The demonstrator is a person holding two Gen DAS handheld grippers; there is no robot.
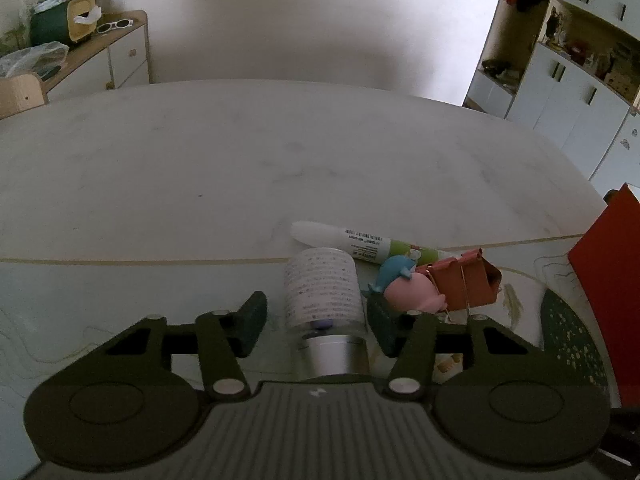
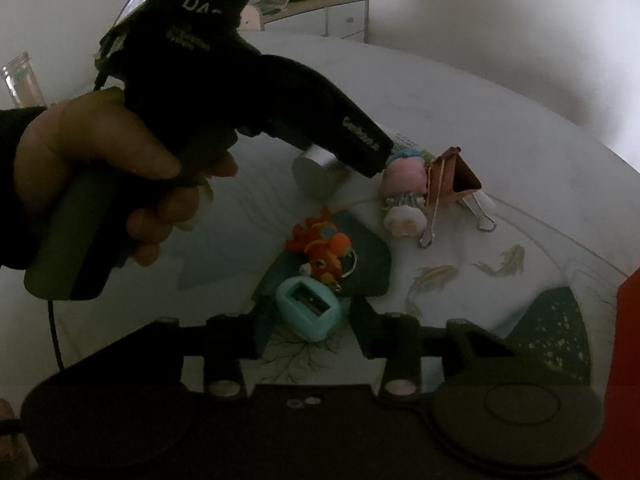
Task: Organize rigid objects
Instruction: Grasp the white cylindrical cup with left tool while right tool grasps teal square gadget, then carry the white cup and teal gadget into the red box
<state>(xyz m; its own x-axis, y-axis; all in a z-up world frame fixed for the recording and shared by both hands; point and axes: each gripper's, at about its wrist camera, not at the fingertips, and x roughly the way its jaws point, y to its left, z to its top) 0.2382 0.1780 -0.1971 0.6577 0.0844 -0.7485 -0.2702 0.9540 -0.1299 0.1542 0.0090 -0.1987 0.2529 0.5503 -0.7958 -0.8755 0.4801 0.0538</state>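
Note:
In the left wrist view my left gripper (image 1: 316,320) is open, its fingers either side of a white printed bottle with a silver cap (image 1: 322,300) lying on the mat. Just right lie a pink and blue toy figure (image 1: 408,286), a brown binder clip (image 1: 464,282) and a green and white marker (image 1: 356,240). In the right wrist view my right gripper (image 2: 308,322) is open around a teal pencil sharpener (image 2: 308,312), not closed on it. An orange toy keychain (image 2: 324,254) lies just beyond. The left gripper body (image 2: 256,92) hides most of the bottle (image 2: 316,172).
A red box (image 1: 604,272) stands at the right edge of the patterned mat (image 2: 460,272). A clear jar (image 2: 22,84) stands at the far left. A sideboard (image 1: 116,52) with a tissue box and sunglasses stands beyond the white table (image 1: 240,152).

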